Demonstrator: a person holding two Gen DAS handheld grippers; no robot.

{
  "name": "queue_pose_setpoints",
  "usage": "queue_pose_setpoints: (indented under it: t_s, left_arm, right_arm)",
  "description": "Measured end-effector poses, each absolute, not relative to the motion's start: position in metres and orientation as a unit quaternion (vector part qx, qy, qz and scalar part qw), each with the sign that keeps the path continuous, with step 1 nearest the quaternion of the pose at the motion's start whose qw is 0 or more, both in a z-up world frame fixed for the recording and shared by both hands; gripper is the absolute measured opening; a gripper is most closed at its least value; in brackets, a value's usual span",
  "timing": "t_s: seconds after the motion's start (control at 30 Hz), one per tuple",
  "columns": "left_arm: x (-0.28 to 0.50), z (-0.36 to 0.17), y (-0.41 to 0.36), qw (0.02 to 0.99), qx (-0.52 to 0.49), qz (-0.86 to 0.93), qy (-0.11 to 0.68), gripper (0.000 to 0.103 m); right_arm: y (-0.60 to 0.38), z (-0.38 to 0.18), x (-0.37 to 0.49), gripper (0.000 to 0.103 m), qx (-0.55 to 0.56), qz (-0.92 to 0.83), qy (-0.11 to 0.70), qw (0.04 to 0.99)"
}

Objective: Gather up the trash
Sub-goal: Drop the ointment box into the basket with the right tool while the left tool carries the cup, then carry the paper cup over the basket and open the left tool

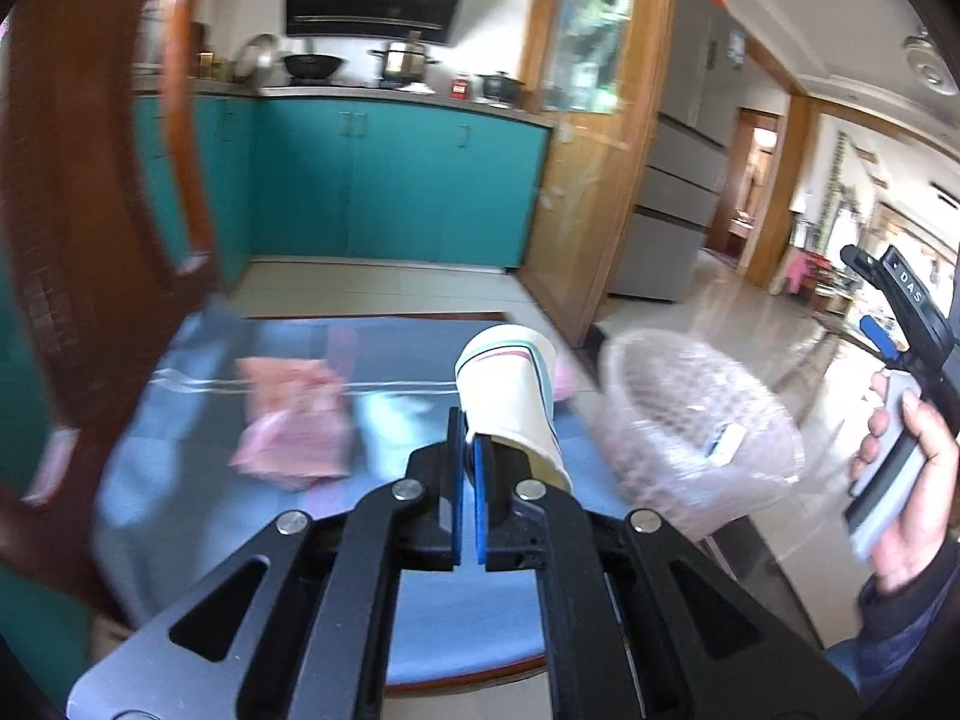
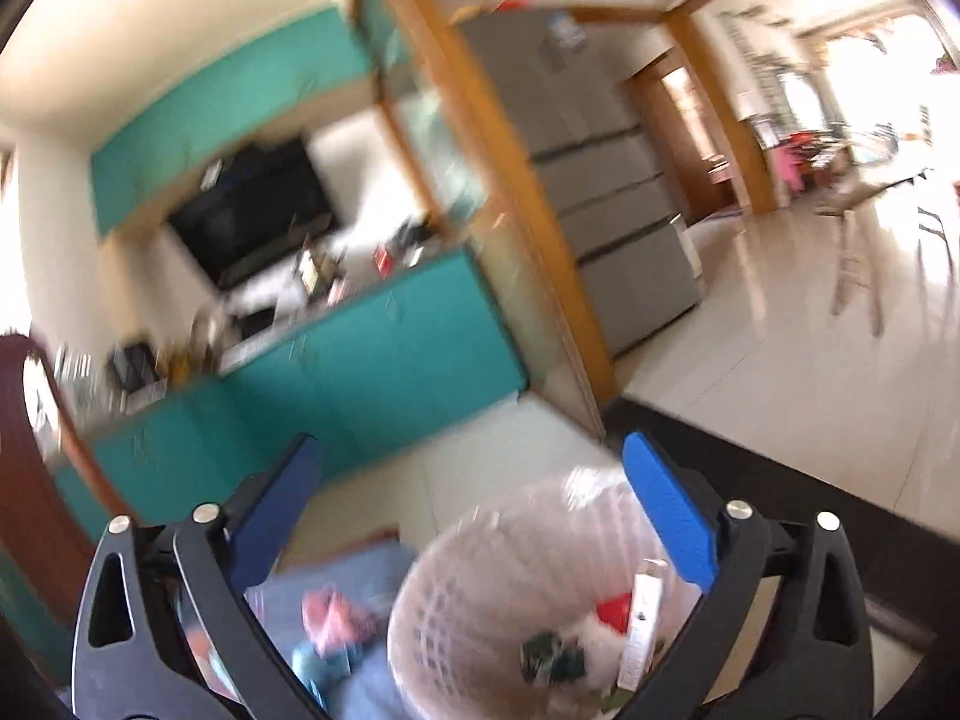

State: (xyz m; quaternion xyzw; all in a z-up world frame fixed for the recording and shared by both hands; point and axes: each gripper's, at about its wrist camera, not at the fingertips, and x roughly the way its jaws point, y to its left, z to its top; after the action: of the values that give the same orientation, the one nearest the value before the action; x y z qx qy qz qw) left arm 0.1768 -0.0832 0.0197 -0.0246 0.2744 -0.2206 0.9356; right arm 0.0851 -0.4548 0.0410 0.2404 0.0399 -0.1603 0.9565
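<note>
My left gripper (image 1: 469,450) is shut on the rim of a paper cup (image 1: 510,396) with coloured stripes, held tilted above the blue table (image 1: 180,480). A clear plastic waste basket (image 1: 696,420) stands just right of the cup. A pink wrapper (image 1: 294,426) lies on the table to the left. My right gripper (image 2: 474,504) is open and empty, raised above the basket (image 2: 474,600), which holds several pieces of trash. The pink wrapper shows blurred in the right wrist view (image 2: 330,618). The right gripper's body and the hand on it show in the left wrist view (image 1: 906,372).
A dark wooden chair back (image 1: 90,240) rises at the table's left. Teal kitchen cabinets (image 1: 390,186) stand behind, a wood-framed glass partition (image 1: 588,150) and a grey fridge (image 1: 678,192) to the right. Tiled floor (image 2: 780,360) stretches to the right.
</note>
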Motion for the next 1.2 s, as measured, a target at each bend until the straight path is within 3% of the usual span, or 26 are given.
queue_pose_setpoints:
  t_s: [0.23, 0.27, 0.3, 0.33, 0.57, 0.87, 1.0, 1.2]
  left_arm:
    - [0.191, 0.049, -0.217, 0.907, -0.02, -0.333, 0.256, 0.006]
    - [0.195, 0.049, -0.234, 0.904, -0.02, -0.341, 0.256, 0.029]
    - [0.2, 0.047, -0.248, 0.904, -0.012, -0.339, 0.262, 0.081]
    - [0.206, 0.041, -0.26, 0.913, 0.004, -0.302, 0.273, 0.096]
    - [0.201, 0.015, -0.189, 0.938, 0.016, -0.203, 0.28, 0.097]
    - [0.175, 0.018, -0.013, 0.959, -0.035, -0.067, 0.272, 0.099]
    - [0.175, 0.011, 0.008, 0.96, -0.028, -0.049, 0.274, 0.099]
    - [0.177, 0.008, 0.006, 0.955, -0.021, -0.069, 0.286, 0.099]
  right_arm:
    - [-0.478, 0.039, 0.058, 0.099, 0.278, -0.208, -0.028, 0.937]
    - [-0.48, 0.039, 0.056, 0.099, 0.283, -0.21, -0.03, 0.935]
    - [-0.482, 0.039, 0.058, 0.099, 0.285, -0.21, -0.03, 0.935]
    - [-0.482, 0.039, 0.059, 0.099, 0.286, -0.208, -0.028, 0.935]
    - [-0.469, 0.04, 0.079, 0.099, 0.253, -0.165, 0.037, 0.953]
    - [-0.354, 0.015, 0.138, 0.099, 0.109, -0.025, 0.226, 0.968]
    - [-0.307, -0.002, 0.148, 0.099, 0.064, 0.023, 0.293, 0.954]
    - [-0.272, -0.014, 0.148, 0.099, 0.042, 0.045, 0.321, 0.945]
